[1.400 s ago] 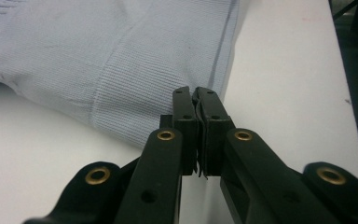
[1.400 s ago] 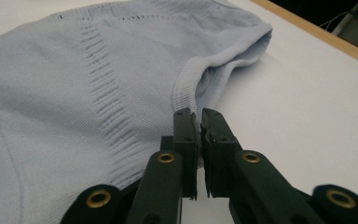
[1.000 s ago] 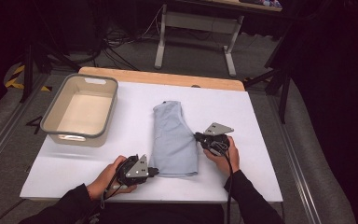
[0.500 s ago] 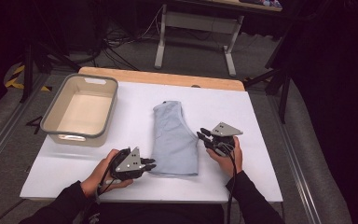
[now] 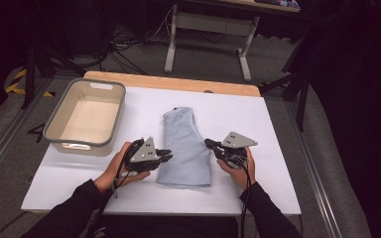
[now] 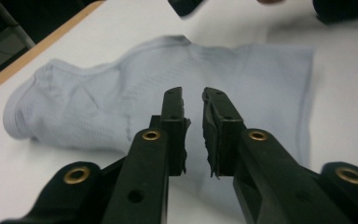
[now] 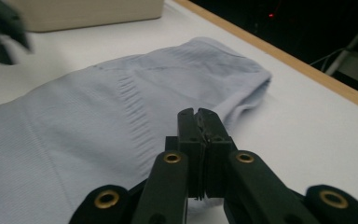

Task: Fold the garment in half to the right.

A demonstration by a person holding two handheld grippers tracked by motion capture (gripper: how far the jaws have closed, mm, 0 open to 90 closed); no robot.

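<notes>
Left gripper (image 6: 193, 100) jaws slightly spread, right gripper (image 7: 198, 114) jaws pressed together, both empty at frame centre; a careless pinch could rumple the folded cloth (image 5: 186, 148).

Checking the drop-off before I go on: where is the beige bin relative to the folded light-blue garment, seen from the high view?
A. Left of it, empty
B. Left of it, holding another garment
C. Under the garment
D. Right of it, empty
A: the beige bin stands left of the folded garment, its floor bare.
</notes>
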